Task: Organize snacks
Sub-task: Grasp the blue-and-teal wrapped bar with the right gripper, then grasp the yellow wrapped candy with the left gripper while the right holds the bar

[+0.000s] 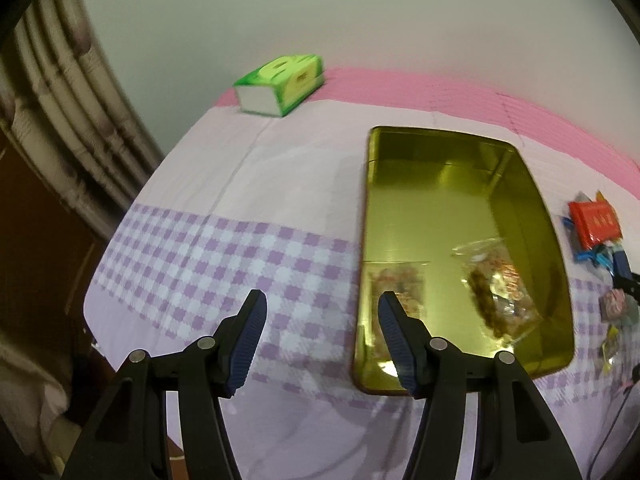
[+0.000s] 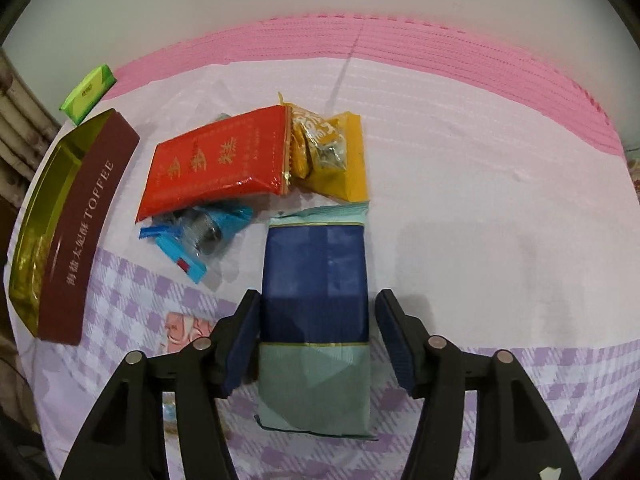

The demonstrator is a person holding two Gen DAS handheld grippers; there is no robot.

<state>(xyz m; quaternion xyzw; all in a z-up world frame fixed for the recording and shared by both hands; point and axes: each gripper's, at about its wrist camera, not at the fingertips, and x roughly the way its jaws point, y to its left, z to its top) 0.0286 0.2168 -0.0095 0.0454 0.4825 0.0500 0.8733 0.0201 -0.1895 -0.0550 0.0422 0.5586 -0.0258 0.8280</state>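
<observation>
A gold toffee tin point(image 1: 532, 216) lies open on the tablecloth and holds two clear snack bags point(image 1: 500, 292). My left gripper point(image 1: 320, 340) is open and empty, hovering beside the tin's left front corner. In the right wrist view the tin point(image 2: 86, 224) stands at the left. My right gripper point(image 2: 316, 336) is open, its jaws on either side of a blue and pale green packet point(image 2: 316, 304) lying on the cloth. Beyond it lie a red packet point(image 2: 216, 164), a yellow packet point(image 2: 336, 156) and a light blue wrapped snack point(image 2: 200, 236).
A green tissue box point(image 1: 280, 80) sits at the table's far left edge. A small pink wrapped snack point(image 2: 182, 328) lies left of my right gripper. A pink mat point(image 2: 460, 64) covers the back of the table. A curtain point(image 1: 52, 92) hangs at the left.
</observation>
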